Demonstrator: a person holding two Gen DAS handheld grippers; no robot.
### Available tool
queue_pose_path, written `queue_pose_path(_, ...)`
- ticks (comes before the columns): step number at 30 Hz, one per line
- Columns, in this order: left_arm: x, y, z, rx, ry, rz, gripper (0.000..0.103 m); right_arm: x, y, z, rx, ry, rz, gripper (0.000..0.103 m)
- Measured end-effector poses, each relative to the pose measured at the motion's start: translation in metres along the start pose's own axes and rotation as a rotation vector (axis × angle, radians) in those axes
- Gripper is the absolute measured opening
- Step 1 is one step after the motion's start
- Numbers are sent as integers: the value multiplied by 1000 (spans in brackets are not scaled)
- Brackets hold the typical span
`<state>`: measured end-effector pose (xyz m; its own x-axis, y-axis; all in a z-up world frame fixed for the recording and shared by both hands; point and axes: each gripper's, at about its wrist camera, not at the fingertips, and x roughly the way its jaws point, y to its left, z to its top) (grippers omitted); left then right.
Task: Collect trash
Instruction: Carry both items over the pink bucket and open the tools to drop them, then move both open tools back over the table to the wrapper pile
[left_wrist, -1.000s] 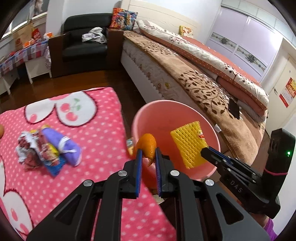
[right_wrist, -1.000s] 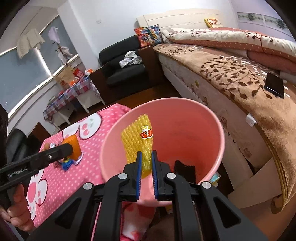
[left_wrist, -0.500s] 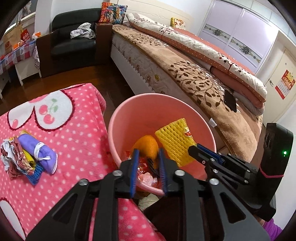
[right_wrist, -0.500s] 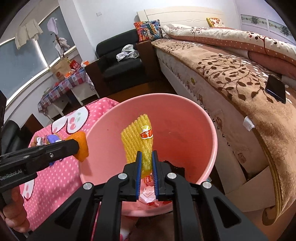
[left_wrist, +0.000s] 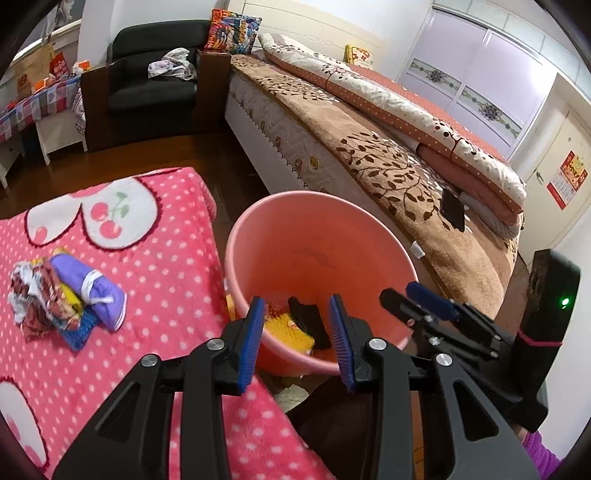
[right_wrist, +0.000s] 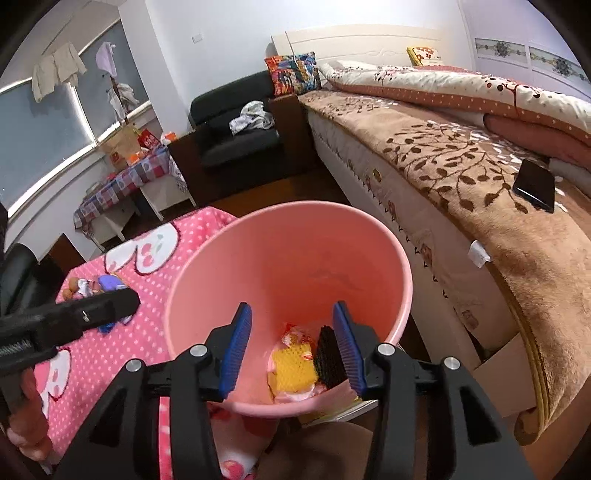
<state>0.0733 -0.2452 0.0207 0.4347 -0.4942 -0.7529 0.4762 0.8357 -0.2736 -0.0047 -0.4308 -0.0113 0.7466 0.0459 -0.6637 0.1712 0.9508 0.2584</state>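
Yellow foam net (right_wrist: 293, 365) below right gripper (right_wrist: 291, 347)

The round pink plastic bucket (left_wrist: 317, 236) stands on the floor between the table covered with a pink polka-dot fleece blanket (left_wrist: 155, 258), to its left, and the long bed with a brown leaf-patterned cover (left_wrist: 388, 166), to its right. In the bucket lie a yellow foam net sleeve (right_wrist: 293, 365) and a black mesh piece (right_wrist: 328, 356), side by side. A heap of crumpled wrappers (left_wrist: 62, 299) sits on the table. A flat black phone (right_wrist: 534, 184) lies on the bed. Behind, a black leather armchair (left_wrist: 155, 77) stands by the bed's head.
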Motion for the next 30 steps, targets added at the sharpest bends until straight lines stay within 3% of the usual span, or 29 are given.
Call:
queue_pose_path(6, -23, 15, -18, -21, -17, 57, 36, -23, 21, -4, -17, -38, 45, 49)
queue_pose_path(15, -61, 39, -48, -63, -53, 156, 36, -43, 61, -26, -27, -23, 136, 49)
queue_pose_path(30, -100, 85, -78, -185, -58, 272, 36, -63, 97, -51, -66, -36, 158, 49)
